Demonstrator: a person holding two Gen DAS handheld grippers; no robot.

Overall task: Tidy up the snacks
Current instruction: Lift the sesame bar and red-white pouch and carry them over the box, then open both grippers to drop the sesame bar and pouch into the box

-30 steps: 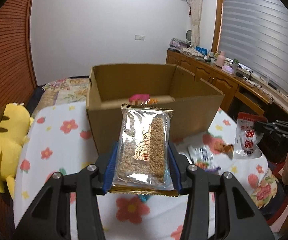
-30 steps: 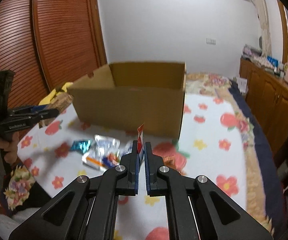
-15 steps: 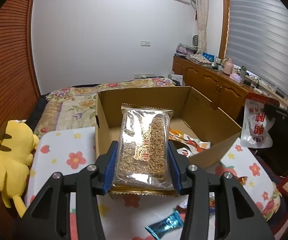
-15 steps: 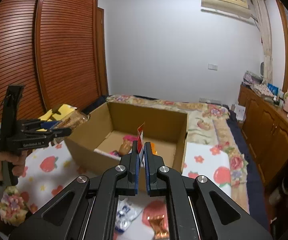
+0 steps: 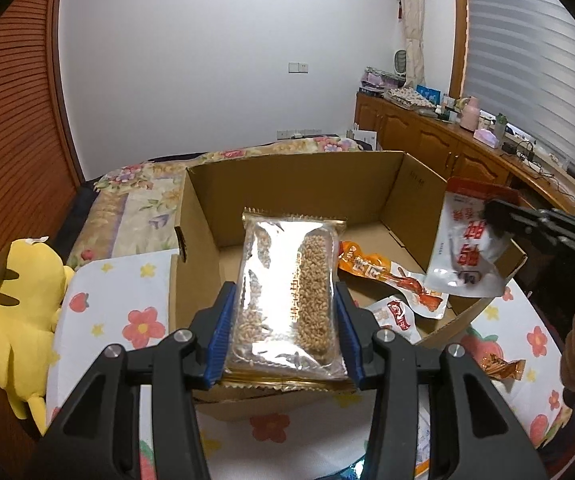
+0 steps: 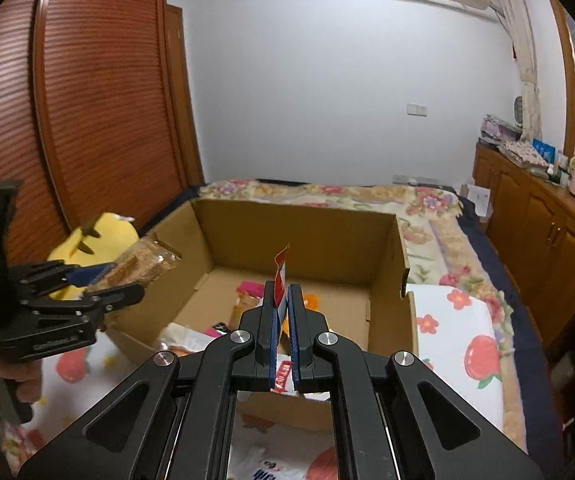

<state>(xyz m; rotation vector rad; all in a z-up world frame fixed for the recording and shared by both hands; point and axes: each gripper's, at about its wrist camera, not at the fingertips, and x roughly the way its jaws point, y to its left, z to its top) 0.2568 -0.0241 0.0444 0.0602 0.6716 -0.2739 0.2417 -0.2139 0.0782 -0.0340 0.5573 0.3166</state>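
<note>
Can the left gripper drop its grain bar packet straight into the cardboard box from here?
Probably yes. The left gripper holds the clear grain bar packet over the near wall of the open brown cardboard box, whose top is unobstructed. The right gripper hangs at the far side.

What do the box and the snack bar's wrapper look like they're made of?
The box looks like plain brown corrugated cardboard: matte, with creased flaps. The grain bar wrapper, held in the left gripper, looks like glossy clear plastic film with gold crimped ends; it shows glare.

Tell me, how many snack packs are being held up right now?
2: a grain bar clamped in the left gripper, and a red-and-white pouch pinched by the right gripper. Both hang over the box.
</note>
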